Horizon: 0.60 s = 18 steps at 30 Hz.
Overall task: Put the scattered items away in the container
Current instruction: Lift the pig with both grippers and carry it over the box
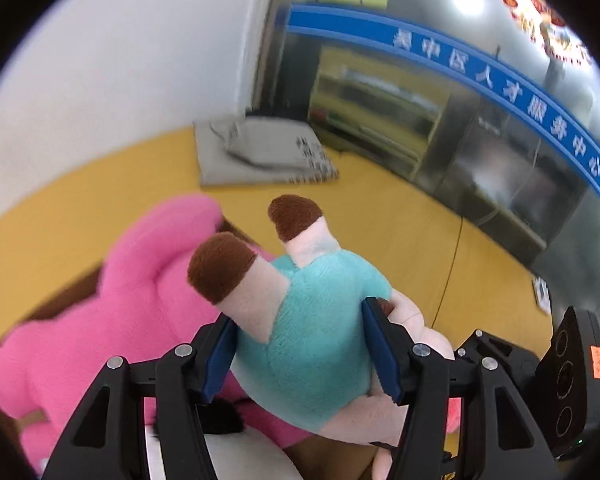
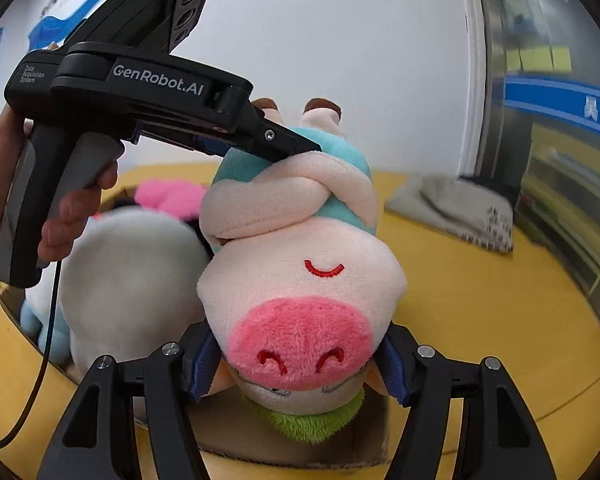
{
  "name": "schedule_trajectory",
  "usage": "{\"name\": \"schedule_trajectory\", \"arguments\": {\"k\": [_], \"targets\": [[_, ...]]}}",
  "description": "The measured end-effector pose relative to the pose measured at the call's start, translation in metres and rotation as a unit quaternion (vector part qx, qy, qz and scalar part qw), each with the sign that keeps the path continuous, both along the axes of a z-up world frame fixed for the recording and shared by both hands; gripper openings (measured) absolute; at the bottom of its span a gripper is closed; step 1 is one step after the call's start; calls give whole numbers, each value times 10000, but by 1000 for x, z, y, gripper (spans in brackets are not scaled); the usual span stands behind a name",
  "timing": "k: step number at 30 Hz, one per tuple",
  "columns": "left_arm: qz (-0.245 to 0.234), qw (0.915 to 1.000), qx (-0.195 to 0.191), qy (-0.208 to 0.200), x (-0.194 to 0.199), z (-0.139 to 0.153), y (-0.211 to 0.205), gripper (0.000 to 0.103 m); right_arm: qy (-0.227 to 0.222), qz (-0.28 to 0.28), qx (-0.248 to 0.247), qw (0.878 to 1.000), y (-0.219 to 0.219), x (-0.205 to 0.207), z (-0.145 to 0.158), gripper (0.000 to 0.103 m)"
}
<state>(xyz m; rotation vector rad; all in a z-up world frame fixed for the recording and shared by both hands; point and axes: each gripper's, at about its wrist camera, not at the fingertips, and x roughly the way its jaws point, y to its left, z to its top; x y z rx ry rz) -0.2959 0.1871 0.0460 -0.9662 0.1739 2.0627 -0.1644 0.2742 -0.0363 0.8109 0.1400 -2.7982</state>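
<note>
Yellow desk (image 1: 400, 208) under white walls: my left claw (image 1: 300, 352) clamps the turquoise body of the pig plush (image 1: 312, 332), its brown feet up, while my right claw (image 2: 296, 368) grips its head, snout toward the camera. Upside down, it hangs over the cardboard box (image 2: 300, 436), beside a pink plush (image 1: 112, 312).

Grey folded cloth (image 1: 260, 152) on yellow table (image 1: 380, 208), blue banner (image 1: 500, 92), white wall (image 1: 140, 60)
</note>
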Motion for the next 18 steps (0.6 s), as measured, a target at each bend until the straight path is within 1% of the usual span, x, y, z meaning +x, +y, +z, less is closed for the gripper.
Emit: {"name": "schedule_trajectory", "arguments": {"k": [3, 5, 8, 11, 15, 18], "targets": [[-234, 9997, -64, -100, 5, -11, 4, 60, -128, -61, 175, 9997, 1, 7, -16, 71], [-374, 9991, -118, -168, 7, -19, 7, 60, -226, -93, 203, 9995, 3, 11, -19, 71], [-440, 9982, -294, -277, 7, -31, 12, 61, -404, -105, 360, 9985, 2, 14, -24, 72], [-462, 9976, -321, -410, 6, -39, 9, 63, -605, -91, 536, 9967, 0, 16, -28, 77], [-468, 9967, -411, -519, 1, -43, 7, 67, -939, 123, 221, 9953, 14, 20, -16, 78], [-482, 9954, -546, -618, 1, -47, 10, 71, -879, 212, -191, 9957, 33, 29, 8, 78]]}}
